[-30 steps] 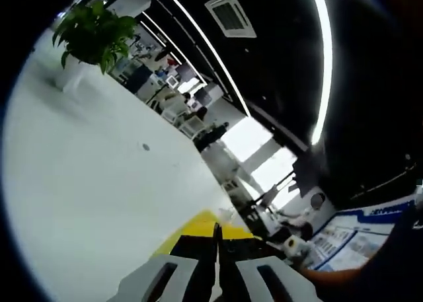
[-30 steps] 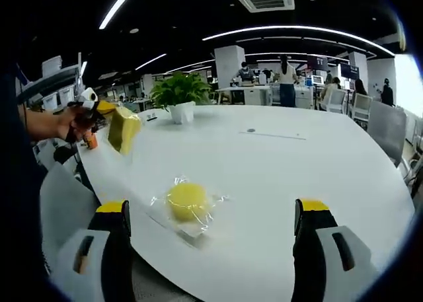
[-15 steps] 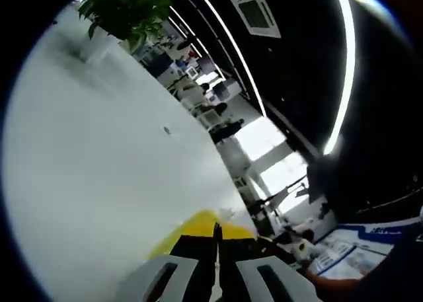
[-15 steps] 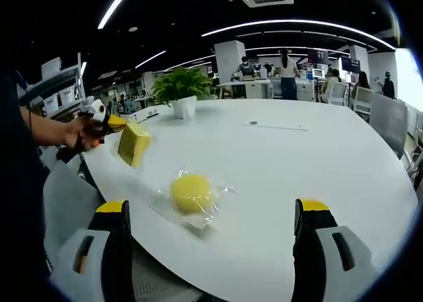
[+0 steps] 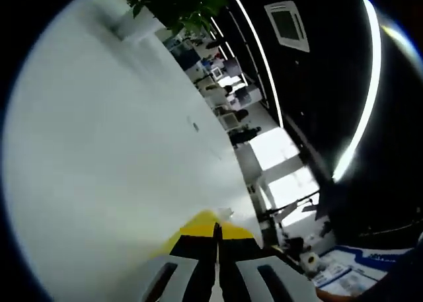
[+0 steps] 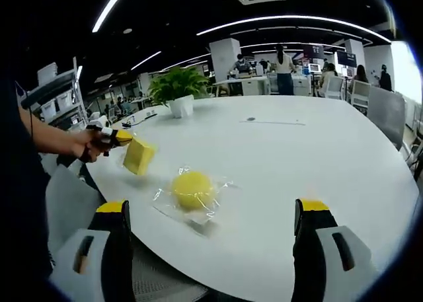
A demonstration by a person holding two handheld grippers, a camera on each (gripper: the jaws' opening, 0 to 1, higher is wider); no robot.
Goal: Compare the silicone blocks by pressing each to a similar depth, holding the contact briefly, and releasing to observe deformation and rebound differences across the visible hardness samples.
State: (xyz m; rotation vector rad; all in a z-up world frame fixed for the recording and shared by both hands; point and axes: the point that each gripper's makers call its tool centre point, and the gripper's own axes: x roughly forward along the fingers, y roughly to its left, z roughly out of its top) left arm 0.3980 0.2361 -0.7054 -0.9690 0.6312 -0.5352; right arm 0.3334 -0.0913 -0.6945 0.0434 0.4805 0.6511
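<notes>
Two tools: left [image 6: 117, 137] clenched on yellow block [image 6: 139, 156], right [image 6: 210, 229] released, near bagged yellow ball [image 6: 192, 189].

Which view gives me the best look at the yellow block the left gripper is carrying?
The right gripper view: the yellow block shows whole, held above the white table. The left gripper view catches just a yellow edge past the closed jaws.

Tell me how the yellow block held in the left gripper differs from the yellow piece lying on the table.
The block is flat-sided and squarish; the piece on the table is rounded, like a dome. The block is held in the left gripper above the table; the rounded piece rests on it. The rounded piece sits in clear plastic wrap; the block looks bare. Both are yellow.
</notes>
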